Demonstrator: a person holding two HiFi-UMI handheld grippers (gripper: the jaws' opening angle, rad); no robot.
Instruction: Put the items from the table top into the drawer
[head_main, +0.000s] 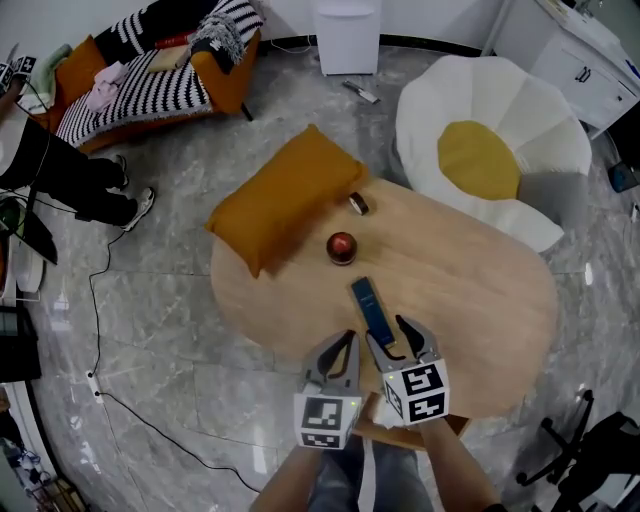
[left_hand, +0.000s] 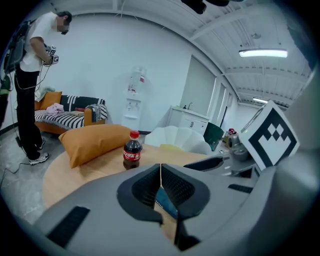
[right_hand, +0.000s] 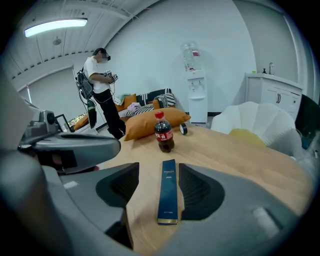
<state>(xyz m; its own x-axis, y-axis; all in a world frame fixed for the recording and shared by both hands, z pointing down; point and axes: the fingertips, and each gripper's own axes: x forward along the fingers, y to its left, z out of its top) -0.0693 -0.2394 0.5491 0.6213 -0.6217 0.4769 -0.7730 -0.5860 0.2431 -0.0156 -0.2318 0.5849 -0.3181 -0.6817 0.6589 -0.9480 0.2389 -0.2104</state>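
Note:
A dark blue slim box (head_main: 372, 310) lies flat near the front edge of the wooden table (head_main: 480, 300). My right gripper (head_main: 390, 335) is open and straddles the box's near end (right_hand: 168, 192), with both pads clear of it. Just to the left, my left gripper (head_main: 340, 347) is shut with nothing in it; its tips meet (left_hand: 160, 167) and the box shows past them. Farther back stands a cola bottle (head_main: 341, 246) with a red cap (right_hand: 163, 131). Beyond it are a black tape roll (head_main: 359, 204) and an orange pillow (head_main: 283, 197).
A white petal-shaped seat with a yellow centre (head_main: 490, 150) stands behind the table on the right. At the back left is a striped sofa (head_main: 150, 75). A person (head_main: 60, 170) stands at the far left, and a cable (head_main: 100, 330) runs over the floor there.

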